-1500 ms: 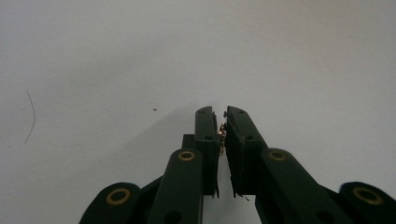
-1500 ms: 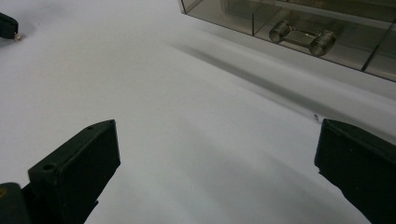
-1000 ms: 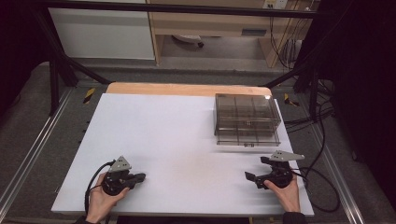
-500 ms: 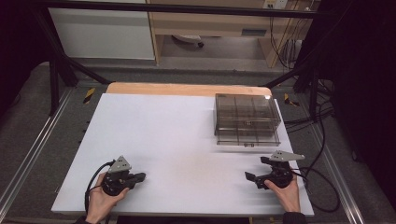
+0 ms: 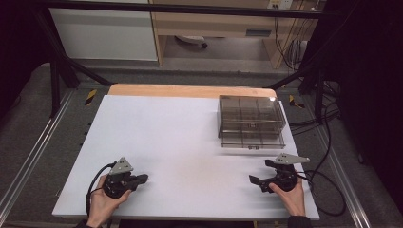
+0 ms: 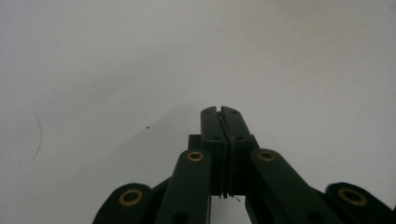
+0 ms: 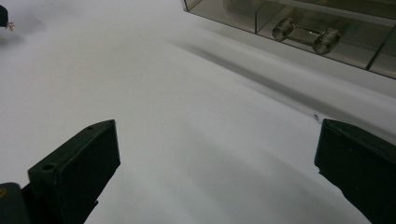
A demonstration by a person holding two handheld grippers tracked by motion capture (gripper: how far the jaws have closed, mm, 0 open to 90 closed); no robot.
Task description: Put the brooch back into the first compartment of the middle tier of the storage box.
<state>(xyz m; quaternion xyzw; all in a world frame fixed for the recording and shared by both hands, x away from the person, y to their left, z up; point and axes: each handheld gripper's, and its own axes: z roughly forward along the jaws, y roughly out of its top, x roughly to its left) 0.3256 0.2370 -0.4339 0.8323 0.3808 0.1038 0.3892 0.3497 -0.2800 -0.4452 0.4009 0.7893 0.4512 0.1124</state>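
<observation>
We wait at the white table's [image 5: 190, 137] near edge, nothing begun: left hand-held gripper [image 5: 141, 179] pinched together and empty, right hand-held gripper [image 5: 255, 181] spread wide just short of the untouched smoky clear plastic drawer box [image 5: 250, 121].

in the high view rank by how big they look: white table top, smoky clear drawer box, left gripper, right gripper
1. white table top
2. smoky clear drawer box
3. left gripper and right gripper: they look about alike, so no ranking between them.
</observation>
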